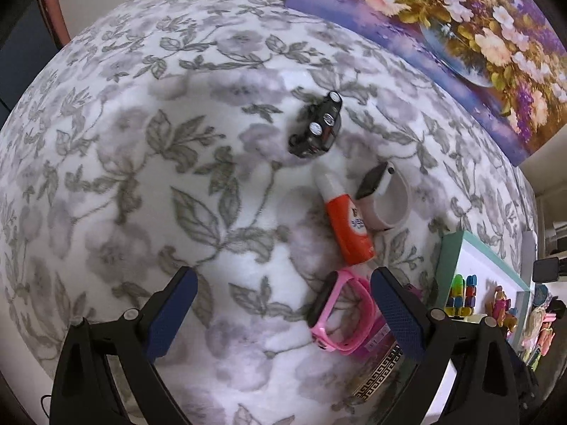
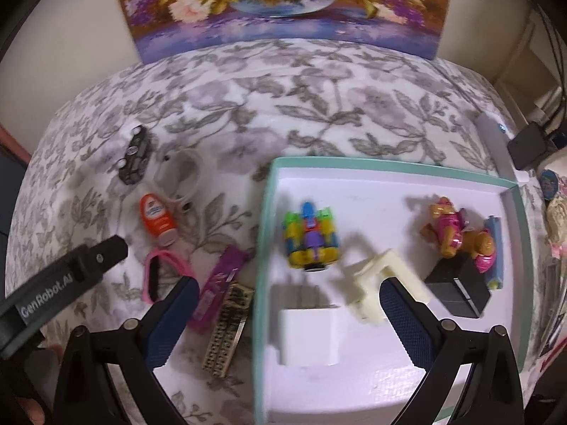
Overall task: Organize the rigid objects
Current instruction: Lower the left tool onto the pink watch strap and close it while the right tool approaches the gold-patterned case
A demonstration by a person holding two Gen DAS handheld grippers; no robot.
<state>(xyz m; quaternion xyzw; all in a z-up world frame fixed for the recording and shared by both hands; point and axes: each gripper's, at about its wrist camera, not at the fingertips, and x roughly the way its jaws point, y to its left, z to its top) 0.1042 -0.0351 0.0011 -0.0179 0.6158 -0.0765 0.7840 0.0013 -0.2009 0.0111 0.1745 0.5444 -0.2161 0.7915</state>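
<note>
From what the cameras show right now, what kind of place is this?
Probably a room in a home, not a workshop. A soft floral blanket covers the surface, a flower painting leans against the wall behind it, and a shallow box on the blanket holds small toys.

Each black plastic two-finger gripper, left [image 1: 283, 304] and right [image 2: 283, 310], carries textured navy-blue finger pads [image 2: 170, 322], silver pivot screws and white "GenRobot.AI" lettering.

Floral-print cloth [image 2: 283, 106]: covers the whole surface | Flower painting [image 2: 283, 3]: upright at the cloth's far edge, against a pale wall | Black box with cables [image 2: 529, 148]: off the cloth's right edge
</note>
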